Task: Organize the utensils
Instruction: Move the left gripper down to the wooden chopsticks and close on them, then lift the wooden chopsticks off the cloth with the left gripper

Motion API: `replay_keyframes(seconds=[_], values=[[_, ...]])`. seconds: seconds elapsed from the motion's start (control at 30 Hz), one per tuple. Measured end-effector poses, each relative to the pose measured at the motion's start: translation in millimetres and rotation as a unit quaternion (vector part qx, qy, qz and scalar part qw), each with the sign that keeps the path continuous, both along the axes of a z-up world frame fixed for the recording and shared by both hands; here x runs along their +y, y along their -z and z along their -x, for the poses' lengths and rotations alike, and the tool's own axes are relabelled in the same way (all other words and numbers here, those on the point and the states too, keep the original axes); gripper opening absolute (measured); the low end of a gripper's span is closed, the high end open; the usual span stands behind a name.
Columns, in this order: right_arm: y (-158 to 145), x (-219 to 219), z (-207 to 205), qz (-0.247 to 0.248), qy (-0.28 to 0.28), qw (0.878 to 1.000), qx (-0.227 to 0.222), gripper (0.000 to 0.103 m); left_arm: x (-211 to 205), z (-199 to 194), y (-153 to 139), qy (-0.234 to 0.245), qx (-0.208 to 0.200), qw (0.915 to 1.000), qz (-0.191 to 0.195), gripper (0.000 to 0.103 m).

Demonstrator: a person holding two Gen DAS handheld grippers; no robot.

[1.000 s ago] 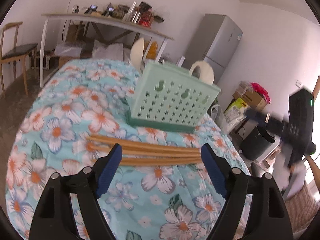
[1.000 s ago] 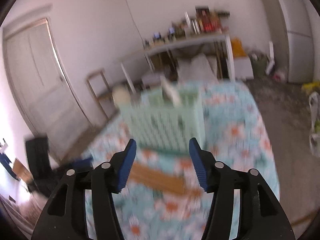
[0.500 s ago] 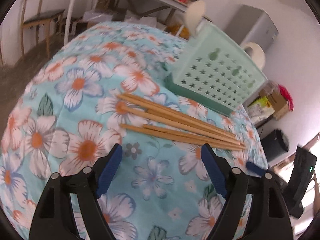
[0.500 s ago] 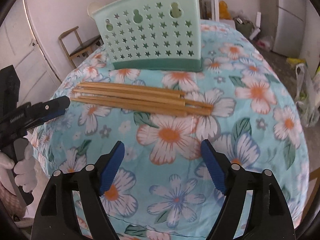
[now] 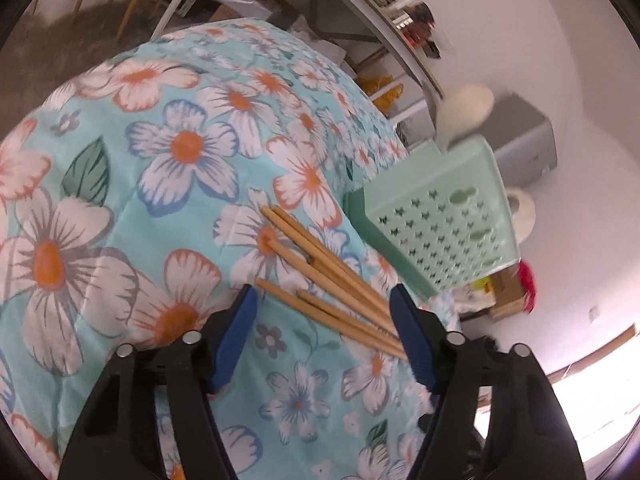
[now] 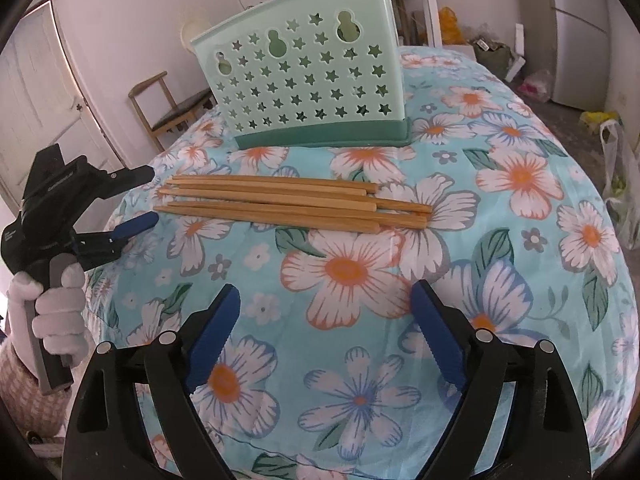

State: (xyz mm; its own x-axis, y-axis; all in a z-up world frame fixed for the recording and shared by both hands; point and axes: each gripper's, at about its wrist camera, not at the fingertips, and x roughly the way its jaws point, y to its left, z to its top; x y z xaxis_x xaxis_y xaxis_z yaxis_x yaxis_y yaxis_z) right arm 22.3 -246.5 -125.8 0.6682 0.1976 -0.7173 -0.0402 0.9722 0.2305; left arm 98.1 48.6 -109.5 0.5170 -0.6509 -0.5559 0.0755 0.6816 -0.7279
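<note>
Pale lettering runs along the black body of the left gripper (image 6: 150, 196) in the right wrist view, too small to read; no other writing is legible. The chopsticks (image 6: 288, 204) are plain light-brown wooden sticks, lying side by side in a loose bundle on the floral tablecloth (image 6: 500, 208), just in front of the mint-green utensil holder (image 6: 308, 80), which stands upright with star-shaped cutouts and a darker green base. The left gripper hovers at the end of the chopsticks farthest from the holder's right corner, its blue-padded jaws spread wide and holding nothing. The right gripper (image 6: 326, 322), well in front of the chopsticks, is likewise wide open and empty above the cloth.
</note>
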Motion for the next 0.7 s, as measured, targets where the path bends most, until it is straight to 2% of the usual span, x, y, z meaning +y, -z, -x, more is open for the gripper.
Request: replay_keyframes(seconds=[0.23,0.33,0.43,0.7], values=[[0,-8,1,-0.03,-0.002,1.0,-0.005,0.083,15,-7,9,-0.042,0.034,0.9966,0.062,0.042],[0,-10,1,-0.034,-0.003,0.999,-0.006,0.083,17,-10,13,-0.055,0.049,0.9949,0.069,0.031],[0,-11,1,-0.035,-0.006,0.999,-0.007,0.083,16,-12,16,-0.065,0.058,0.9934,0.075,0.024],[0,-11,2,-0.036,-0.006,0.999,-0.009,0.083,13,-13,22,-0.083,0.077,0.9915,0.064,0.009]])
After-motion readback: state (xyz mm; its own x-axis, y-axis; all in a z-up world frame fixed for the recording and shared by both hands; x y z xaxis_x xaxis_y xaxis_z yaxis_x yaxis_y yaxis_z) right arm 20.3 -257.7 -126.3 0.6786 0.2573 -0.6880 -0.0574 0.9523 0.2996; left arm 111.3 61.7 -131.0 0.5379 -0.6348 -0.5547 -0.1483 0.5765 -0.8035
